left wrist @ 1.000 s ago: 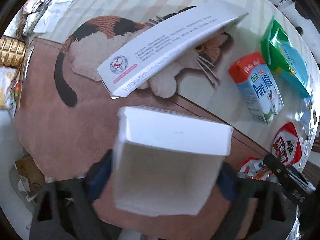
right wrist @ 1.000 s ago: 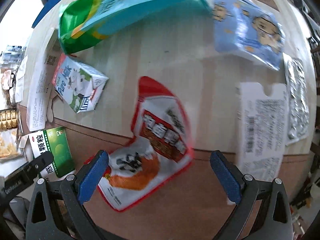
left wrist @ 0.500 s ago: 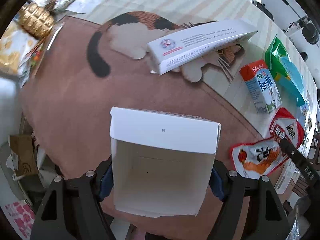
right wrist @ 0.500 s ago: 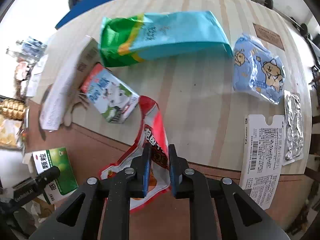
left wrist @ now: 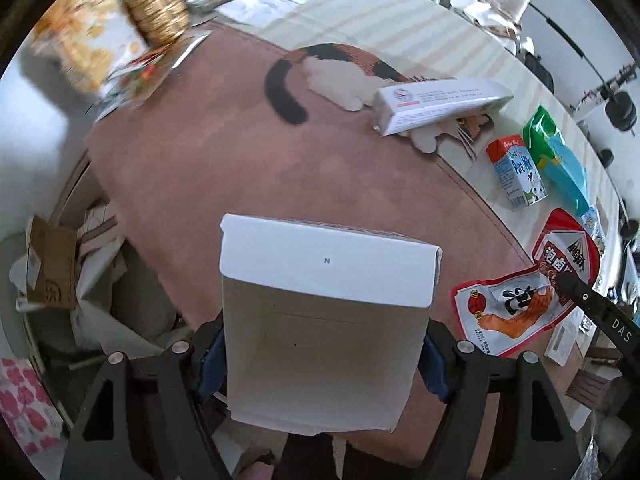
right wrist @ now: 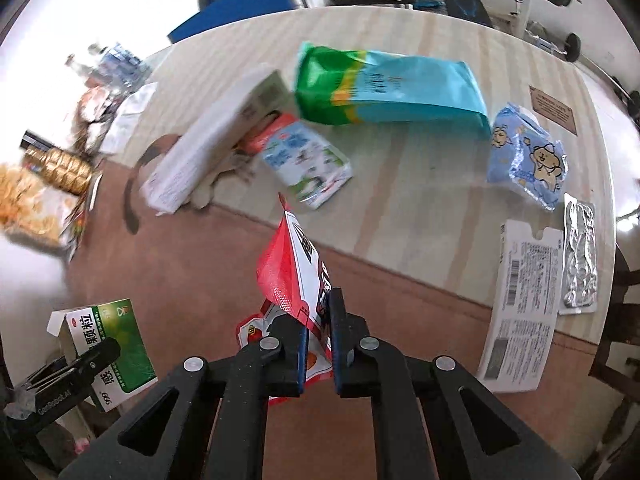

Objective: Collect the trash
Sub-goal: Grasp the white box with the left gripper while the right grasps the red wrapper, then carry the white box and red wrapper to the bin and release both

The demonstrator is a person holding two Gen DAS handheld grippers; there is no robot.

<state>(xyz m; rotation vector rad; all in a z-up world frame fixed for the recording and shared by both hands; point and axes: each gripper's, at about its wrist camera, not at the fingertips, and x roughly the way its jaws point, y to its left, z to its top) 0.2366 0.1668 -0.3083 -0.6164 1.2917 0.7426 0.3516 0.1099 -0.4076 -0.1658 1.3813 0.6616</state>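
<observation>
My left gripper point(left wrist: 320, 354) is shut on a white and green medicine box point(left wrist: 324, 320), held above the brown mat near the table's edge; the box also shows in the right wrist view point(right wrist: 106, 346). My right gripper point(right wrist: 318, 350) is shut on a red and white snack wrapper point(right wrist: 294, 276), lifted off the mat with its top standing up. The wrapper also shows at the right of the left wrist view point(left wrist: 532, 292). On the table lie a long white box point(left wrist: 442, 104), a milk carton point(right wrist: 306, 160), a green-blue bag point(right wrist: 388, 88) and a blue cartoon packet point(right wrist: 526, 160).
A bin with paper and cardboard point(left wrist: 72, 280) sits below the table's left edge. A white printed card point(right wrist: 520, 312) and a foil blister pack point(right wrist: 580, 256) lie at the right. Gold-wrapped snacks point(left wrist: 156, 8) and other packets crowd the far left corner of the cat-print mat point(left wrist: 240, 152).
My right gripper closed on the red wrapper and lifted it off the mat. My left gripper drew back toward the table's left edge with the box, bringing the bin into view.
</observation>
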